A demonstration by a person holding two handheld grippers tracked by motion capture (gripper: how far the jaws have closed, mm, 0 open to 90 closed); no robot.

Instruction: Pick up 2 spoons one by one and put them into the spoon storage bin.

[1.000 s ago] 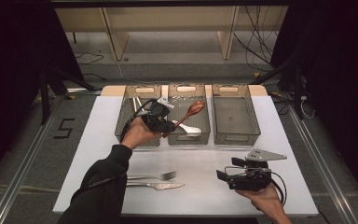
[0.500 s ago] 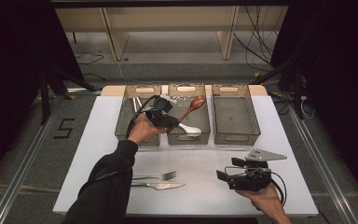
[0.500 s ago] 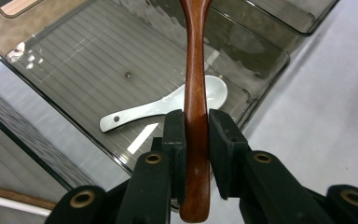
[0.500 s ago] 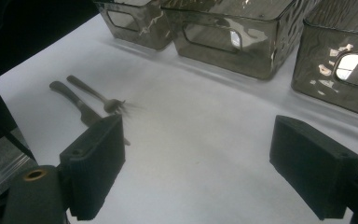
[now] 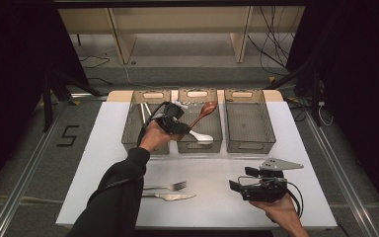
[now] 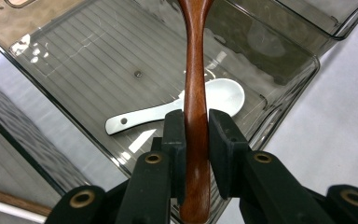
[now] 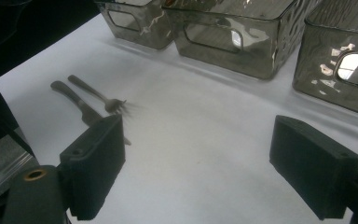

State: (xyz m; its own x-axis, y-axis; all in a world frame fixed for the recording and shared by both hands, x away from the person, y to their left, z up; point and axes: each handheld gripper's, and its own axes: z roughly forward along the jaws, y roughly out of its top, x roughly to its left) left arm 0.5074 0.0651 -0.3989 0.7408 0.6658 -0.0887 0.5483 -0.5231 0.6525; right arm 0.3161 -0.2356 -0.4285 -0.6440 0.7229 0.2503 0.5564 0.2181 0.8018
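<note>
Over the middle bin (image 5: 200,143) of the three smoky plastic bins at the far side of the desk (image 5: 108,148), the left tongs (image 5: 173,124) held a wooden spoon (image 5: 203,112), its bowl raised toward the far end of the bin. In the left gripper view the jaws were pinched on the spoon's handle (image 6: 196,116) near its end, the rest of it running up and away from the pads. A white ceramic spoon (image 6: 177,109) lay flat on the bin floor directly beneath.

The main risk looked like the grip itself: the handle is smooth, rounded and clamped near one end, so the heavier bowl could swing it round between the pads, or let it slide out early. Released from that height, it would likely strike the white spoon, or catch the bin's wall and tip out onto the desk. Lowering it first, beside the white spoon and not across it, would seem safer.

The right tongs (image 5: 249,186) rested near the front right of the desk, jaws spread wide and gripping nothing. A fork (image 5: 167,186) and a knife (image 5: 170,196) lay side by side near the front edge, well apart from the bins.
</note>
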